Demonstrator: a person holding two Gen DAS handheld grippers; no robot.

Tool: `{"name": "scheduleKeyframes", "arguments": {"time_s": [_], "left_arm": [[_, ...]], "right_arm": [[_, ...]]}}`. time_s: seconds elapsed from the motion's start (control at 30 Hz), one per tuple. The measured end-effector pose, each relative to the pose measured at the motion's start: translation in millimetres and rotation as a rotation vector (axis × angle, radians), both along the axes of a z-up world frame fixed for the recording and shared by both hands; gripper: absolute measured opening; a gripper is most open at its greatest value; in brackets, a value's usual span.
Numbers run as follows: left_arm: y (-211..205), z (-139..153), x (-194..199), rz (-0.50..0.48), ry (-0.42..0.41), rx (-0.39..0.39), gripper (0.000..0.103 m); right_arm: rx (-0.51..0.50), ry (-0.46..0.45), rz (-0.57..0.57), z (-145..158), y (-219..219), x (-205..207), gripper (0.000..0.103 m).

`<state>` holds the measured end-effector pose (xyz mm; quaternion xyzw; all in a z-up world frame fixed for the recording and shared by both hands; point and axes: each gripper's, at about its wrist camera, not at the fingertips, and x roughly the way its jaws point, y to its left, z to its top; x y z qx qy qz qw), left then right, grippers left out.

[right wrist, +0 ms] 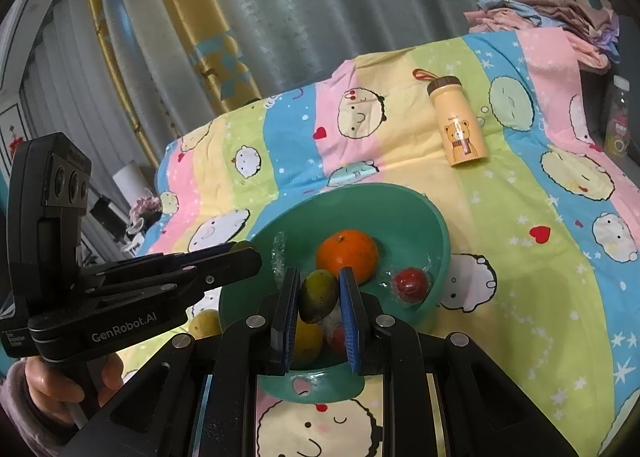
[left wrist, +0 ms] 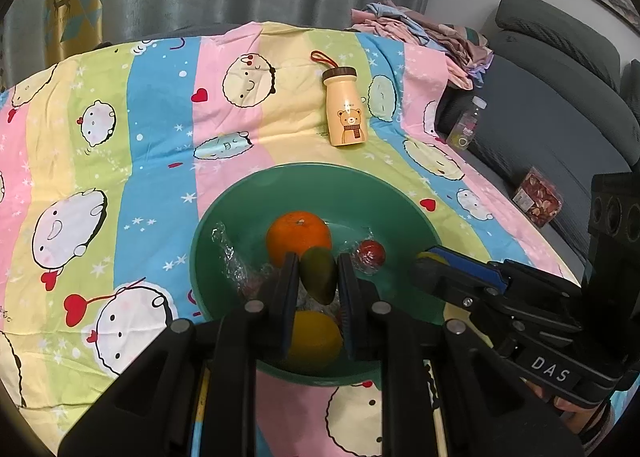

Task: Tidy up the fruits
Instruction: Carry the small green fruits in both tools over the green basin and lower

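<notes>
A green bowl (left wrist: pixel 360 193) (right wrist: pixel 420 217) sits on the striped cloth. It holds an orange (left wrist: pixel 298 237) (right wrist: pixel 347 255), a green-yellow mango (left wrist: pixel 319 275) (right wrist: pixel 318 295), a yellow fruit (left wrist: pixel 314 337) (right wrist: pixel 308 337) and a plastic-wrapped red fruit (left wrist: pixel 370 253) (right wrist: pixel 410 283). My left gripper (left wrist: pixel 319 277) hovers over the bowl with the mango between its parted fingers; contact is unclear. My right gripper (right wrist: pixel 319 285) stands the same way, and in the left wrist view (left wrist: pixel 430 259) its tips show something yellow. Another yellow fruit (right wrist: pixel 204 323) lies left of the bowl.
A cream bear-print bottle (left wrist: pixel 345 109) (right wrist: pixel 460 125) stands behind the bowl. Folded clothes (left wrist: pixel 424 29) (right wrist: pixel 552 13) lie at the far right. A clear bottle (left wrist: pixel 466 123), a red packet (left wrist: pixel 538 197) and a grey sofa (left wrist: pixel 560 97) are beyond the right edge. Curtains hang behind.
</notes>
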<state>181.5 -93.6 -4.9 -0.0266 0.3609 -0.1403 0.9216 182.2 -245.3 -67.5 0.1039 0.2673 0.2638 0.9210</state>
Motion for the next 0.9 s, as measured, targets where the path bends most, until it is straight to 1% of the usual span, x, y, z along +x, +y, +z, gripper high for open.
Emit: {"name": "scheduleKeyframes", "arguments": {"time_s": [0.2,0.27,0.53,0.7,0.9], "left_arm": [[-0.2,-7.7,9.4,0.002,0.018,0.016,0.019],[0.4,-10.6,13.6,0.003,0.037,0.021,0.019],[-0.7,-19.6,25.4,0.004,0.068,0.058,0.019],[-5.9,-28.4,32.5,-0.004,0.102,0.096,0.019],[-6.1,-33.5,34.9,0.005,0.117,0.097,0.018]], "right_arm": [[-0.014,0.027,-0.018,-3.1,5.6,9.1,0.022],[-0.028,0.035,-0.027,-3.7,8.0,12.1,0.022],[-0.139,0.057,-0.078,-11.1,16.6,17.1,0.022],[-0.15,0.075,-0.083,-15.0,15.5,19.7,0.022],[-0.154,0.074,-0.102,-15.7,14.3,20.4,0.022]]}}
